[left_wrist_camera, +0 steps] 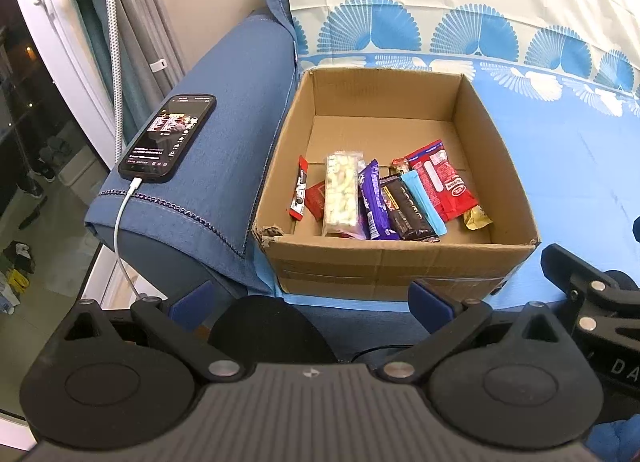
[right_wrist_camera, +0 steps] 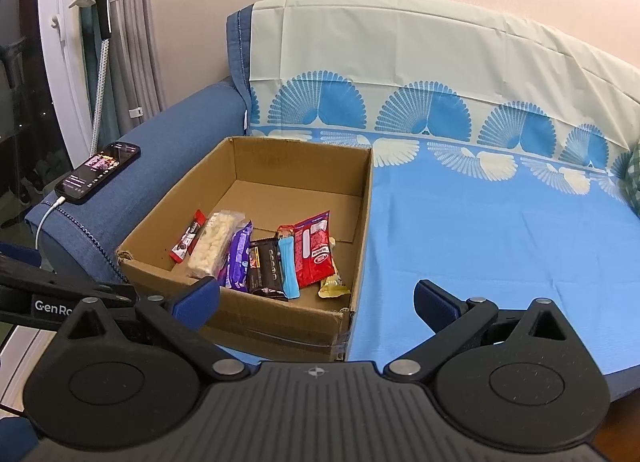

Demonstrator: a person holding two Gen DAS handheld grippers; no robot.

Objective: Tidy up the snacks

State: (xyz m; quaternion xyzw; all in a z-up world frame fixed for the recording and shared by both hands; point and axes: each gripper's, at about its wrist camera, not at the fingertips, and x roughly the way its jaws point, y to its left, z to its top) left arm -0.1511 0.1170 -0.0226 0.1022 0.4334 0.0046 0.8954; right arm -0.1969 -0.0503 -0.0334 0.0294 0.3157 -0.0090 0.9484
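Note:
An open cardboard box (left_wrist_camera: pixel 384 258) (right_wrist_camera: pixel 362 222) stands on the blue-covered sofa seat beside the armrest. Several snack packs lie in a row in its near half: a white puffed bar (left_wrist_camera: pixel 341 192) (right_wrist_camera: pixel 211 243), a purple bar (left_wrist_camera: pixel 374 200) (right_wrist_camera: pixel 239 258), a black bar (left_wrist_camera: pixel 408 208) (right_wrist_camera: pixel 264 266), a light blue stick (left_wrist_camera: pixel 424 198) (right_wrist_camera: pixel 289 266), a red pack (left_wrist_camera: pixel 442 178) (right_wrist_camera: pixel 314 250). My left gripper (left_wrist_camera: pixel 310 304) is open and empty, in front of the box. My right gripper (right_wrist_camera: pixel 316 300) is open and empty, at the box's near right corner.
A phone (left_wrist_camera: pixel 168 138) (right_wrist_camera: pixel 100 170) on a white charging cable lies on the blue armrest (left_wrist_camera: pixel 224 150) left of the box. The blue sheet (right_wrist_camera: pixel 500 238) covers the seat right of the box. A steamer pole and curtain stand at far left.

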